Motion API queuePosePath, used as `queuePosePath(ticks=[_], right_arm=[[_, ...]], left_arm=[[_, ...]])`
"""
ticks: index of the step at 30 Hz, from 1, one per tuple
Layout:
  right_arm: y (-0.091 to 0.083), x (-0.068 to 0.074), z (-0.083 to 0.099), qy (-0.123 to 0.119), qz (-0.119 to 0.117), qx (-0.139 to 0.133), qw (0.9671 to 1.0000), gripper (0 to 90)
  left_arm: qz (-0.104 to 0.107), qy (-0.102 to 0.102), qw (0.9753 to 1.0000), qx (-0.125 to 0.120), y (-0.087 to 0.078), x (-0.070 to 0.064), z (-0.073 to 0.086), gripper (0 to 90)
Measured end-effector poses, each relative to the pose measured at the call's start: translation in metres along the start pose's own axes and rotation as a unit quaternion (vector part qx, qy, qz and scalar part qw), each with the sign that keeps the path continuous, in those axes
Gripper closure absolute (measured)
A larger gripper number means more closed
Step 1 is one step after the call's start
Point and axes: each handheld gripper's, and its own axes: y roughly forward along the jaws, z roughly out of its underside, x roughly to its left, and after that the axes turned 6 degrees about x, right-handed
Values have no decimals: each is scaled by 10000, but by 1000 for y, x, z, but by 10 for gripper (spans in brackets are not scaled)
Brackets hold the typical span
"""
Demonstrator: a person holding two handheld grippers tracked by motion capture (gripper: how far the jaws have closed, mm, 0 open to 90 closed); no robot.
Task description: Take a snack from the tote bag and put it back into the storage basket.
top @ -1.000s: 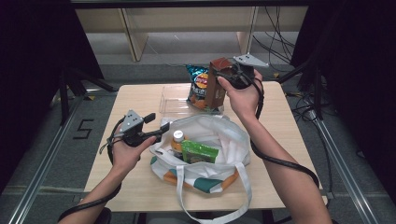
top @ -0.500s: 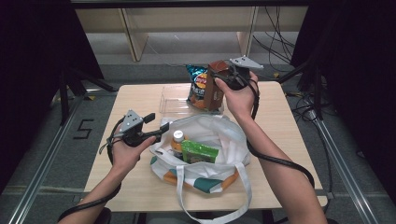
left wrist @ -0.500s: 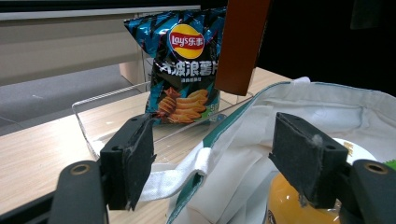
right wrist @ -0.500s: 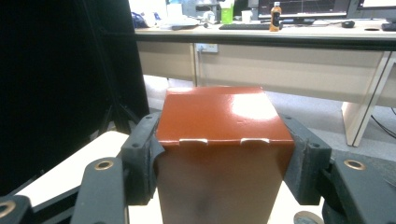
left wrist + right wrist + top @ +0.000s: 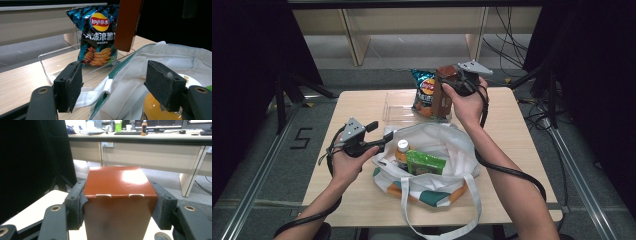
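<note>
Brown box in my right gripper, held up over the far side of the table.

My right gripper [image 5: 451, 82] is clamped on the brown box [image 5: 119, 195], both pads pressed flat against its side walls just under the top flap, and the box hangs above the clear tray [image 5: 398, 106], right beside the chip bag [image 5: 424, 92] standing in it. My left gripper [image 5: 379, 136] sits with its jaws spread wide and nothing between them, at the near-left rim of the tote bag [image 5: 447, 150]. The bag's mouth gapes open; a bottle [image 5: 401, 150] and a green packet [image 5: 426, 162] fill its left half, leaving bare lining on the right. Bare tabletop [image 5: 512, 135] runs along the right edge.
</note>
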Motion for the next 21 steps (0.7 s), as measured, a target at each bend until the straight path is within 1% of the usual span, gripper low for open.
queuePosePath(ticks=[2, 3, 4, 5, 7, 8, 10, 11, 12, 13, 14, 15, 16, 21], right_arm=[[2, -3, 1, -80, 3, -31, 10000, 396], [2, -3, 1, -80, 3, -31, 10000, 396], [3, -4, 2, 36, 20, -11, 10000, 396], [3, -4, 2, 58, 56, 6, 10000, 396], [4, -5, 3, -10, 74, 1, 10000, 396], [5, -5, 3, 37, 61, 30, 10000, 396], [6, -6, 4, -2, 84, 9, 10000, 396], [6, -5, 4, 21, 92, 15, 10000, 396], [7, -6, 4, -67, 91, -4, 9999, 396], [7, -5, 4, -61, 101, 2, 9999, 396], [7, -4, 5, 18, 115, -4, 9999, 396], [8, -4, 5, 4, 126, -5, 9999, 396], [8, -3, 5, 66, 130, 19, 9999, 396], [10, -3, 6, 21, 179, 0, 9998, 396]], left_arm=[[3, -25, 10000, 10, 0, 0, 0, 290], [3, -25, 10000, 10, 0, 0, 0, 290], [9, -22, 10000, 11, 1, 0, 0, 290], [10, -23, 10000, 15, 1, -1, 0, 290], [11, -21, 10000, 12, 1, -1, 0, 290], [13, -24, 10000, 14, 1, -1, 0, 290], [10, -24, 10000, 17, 1, -1, 1, 290], [10, -21, 10000, 16, 1, -1, 1, 290], [10, -15, 10000, 16, 1, -1, 1, 290], [10, -24, 10000, 16, 1, -1, 1, 290], [13, -21, 10000, 16, 1, -1, 1, 290], [13, -16, 10000, 19, 1, -1, 1, 290], [15, -24, 10000, 9, 1, -1, 1, 290], [8, -6, 10000, 20, 0, -1, 1, 290]])
